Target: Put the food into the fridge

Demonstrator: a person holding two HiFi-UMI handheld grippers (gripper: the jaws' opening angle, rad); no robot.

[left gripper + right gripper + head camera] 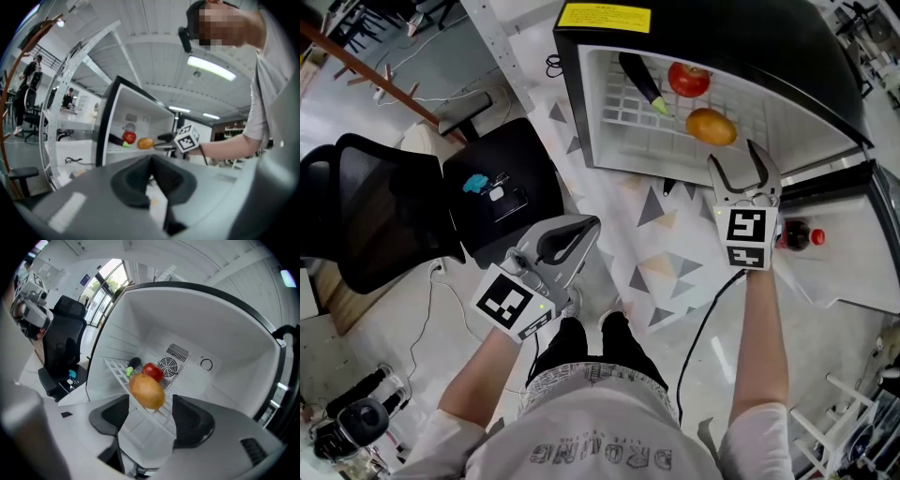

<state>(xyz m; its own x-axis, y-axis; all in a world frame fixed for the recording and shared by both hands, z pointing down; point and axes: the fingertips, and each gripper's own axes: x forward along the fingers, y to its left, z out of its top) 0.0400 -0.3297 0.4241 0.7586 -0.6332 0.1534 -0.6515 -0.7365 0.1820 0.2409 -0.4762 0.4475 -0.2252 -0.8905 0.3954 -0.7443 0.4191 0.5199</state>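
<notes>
The small black fridge (572, 103) stands open in front of me. On its white wire shelf (628, 131) lie a dark eggplant (639, 80), a red tomato (688, 79) and an orange-yellow fruit (711, 126). My right gripper (732, 153) is open at the fridge's front edge, its fingertips just short of the orange-yellow fruit (146, 391), with nothing held. In the right gripper view the tomato (152, 371) and eggplant (132, 364) lie behind that fruit. My left gripper (589, 225) is shut and empty, held low near my legs, away from the fridge (105, 126).
The fridge door (862, 253) hangs open at the right, with a red-capped bottle (797, 234) in its rack. A black office chair (366, 216) and a black stool (502, 187) with small items stand at the left. A patterned mat (666, 272) covers the floor.
</notes>
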